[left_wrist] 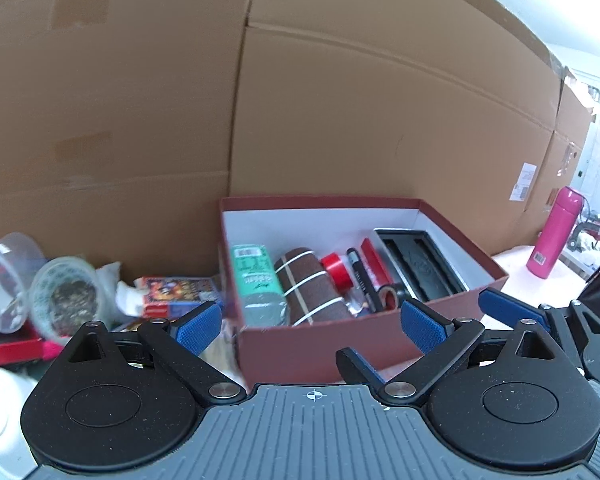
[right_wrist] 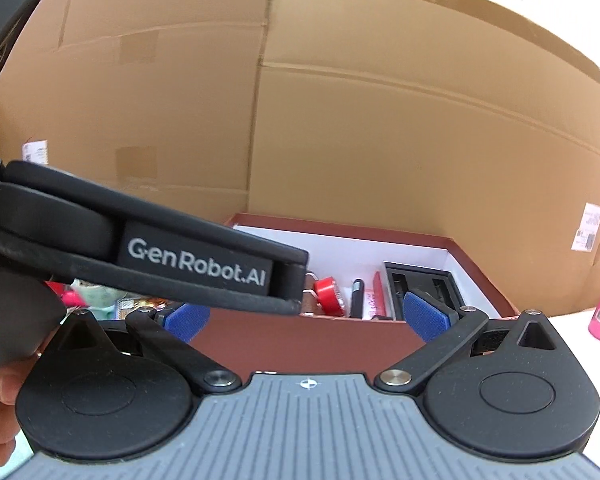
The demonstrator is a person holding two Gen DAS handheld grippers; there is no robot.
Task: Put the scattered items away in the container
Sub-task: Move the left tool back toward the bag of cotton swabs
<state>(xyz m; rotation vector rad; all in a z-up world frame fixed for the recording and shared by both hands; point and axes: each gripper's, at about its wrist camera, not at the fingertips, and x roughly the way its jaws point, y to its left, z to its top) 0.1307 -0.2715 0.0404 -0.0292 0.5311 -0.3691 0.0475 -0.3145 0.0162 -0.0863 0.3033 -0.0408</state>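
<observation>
A dark red box (left_wrist: 320, 352) with white inside walls is sitting open in the lower middle of the left wrist picture. Inside it, a green pack (left_wrist: 256, 280) is lying at the left, next to a brown roll with white bands (left_wrist: 312, 292). A red tape roll (left_wrist: 336, 268), a black pen (left_wrist: 360, 276) and a black tray (left_wrist: 420, 264) are lying to the right. At the lower left, outside the box, a colorful little box (left_wrist: 176, 292) and a clear tipped cup (left_wrist: 66, 296) are lying scattered.

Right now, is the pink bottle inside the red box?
No, the pink bottle stands upright on the table to the right of the red box, outside its walls.
</observation>
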